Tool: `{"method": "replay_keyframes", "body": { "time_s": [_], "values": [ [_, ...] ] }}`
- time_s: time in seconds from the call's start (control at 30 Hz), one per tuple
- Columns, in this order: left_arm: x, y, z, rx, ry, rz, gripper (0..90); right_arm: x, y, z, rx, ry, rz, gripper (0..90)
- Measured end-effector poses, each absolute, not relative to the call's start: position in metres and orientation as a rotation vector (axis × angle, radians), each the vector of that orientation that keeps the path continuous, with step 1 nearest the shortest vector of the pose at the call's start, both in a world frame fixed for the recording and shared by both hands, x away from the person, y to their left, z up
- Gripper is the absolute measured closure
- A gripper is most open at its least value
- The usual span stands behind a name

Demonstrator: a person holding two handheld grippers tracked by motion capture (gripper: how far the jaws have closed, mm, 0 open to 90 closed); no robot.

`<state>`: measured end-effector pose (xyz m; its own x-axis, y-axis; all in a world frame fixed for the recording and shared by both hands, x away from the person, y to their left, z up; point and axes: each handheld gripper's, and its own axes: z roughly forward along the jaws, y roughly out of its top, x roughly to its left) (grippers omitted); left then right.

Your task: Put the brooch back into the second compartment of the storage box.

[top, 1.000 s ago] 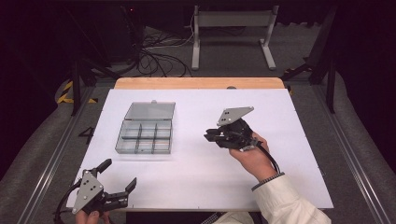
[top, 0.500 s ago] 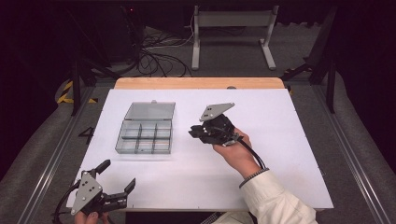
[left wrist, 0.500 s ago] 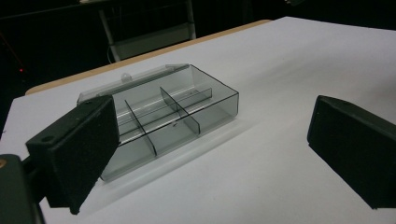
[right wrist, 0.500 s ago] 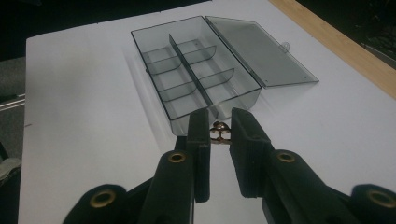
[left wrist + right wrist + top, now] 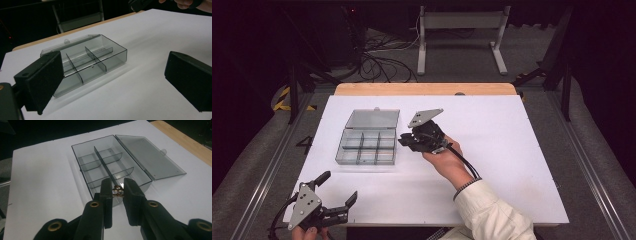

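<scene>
A clear grey compartment box [image 5: 367, 146] with its lid laid open lies left of centre on the white table [image 5: 512, 150]; its compartments look empty [image 5: 110, 167] [image 5: 87, 62]. My right gripper [image 5: 404, 141] hovers just right of the box, shut on a small gold ring-like piece [image 5: 117, 191] pinched between its pads above the box's near end. My left gripper [image 5: 337, 187] rests at the table's front left corner, open with nothing between its pads [image 5: 42, 80].
The table's wooden back edge [image 5: 427, 89] lies beyond the box. Metal stands and cables sit on the dark floor behind. A person's right hand and pale sleeve [image 5: 492, 210] reach in from the bottom.
My right gripper has moved left across the table toward the box, carrying the gold piece. The left gripper has stayed at the front left corner.
</scene>
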<state>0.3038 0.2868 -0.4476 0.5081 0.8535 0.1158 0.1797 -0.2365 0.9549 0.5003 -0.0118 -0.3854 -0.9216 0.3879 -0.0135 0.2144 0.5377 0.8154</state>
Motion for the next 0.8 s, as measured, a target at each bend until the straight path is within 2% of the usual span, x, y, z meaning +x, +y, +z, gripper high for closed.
{"method": "replay_keyframes", "body": {
  "time_s": [0.8],
  "values": [
    [0.305,0.286,-0.447,1.729,0.866,0.808,3.0,0.516,0.037,-0.408,0.528,2.575,1.357,78.6]
  ]
}}
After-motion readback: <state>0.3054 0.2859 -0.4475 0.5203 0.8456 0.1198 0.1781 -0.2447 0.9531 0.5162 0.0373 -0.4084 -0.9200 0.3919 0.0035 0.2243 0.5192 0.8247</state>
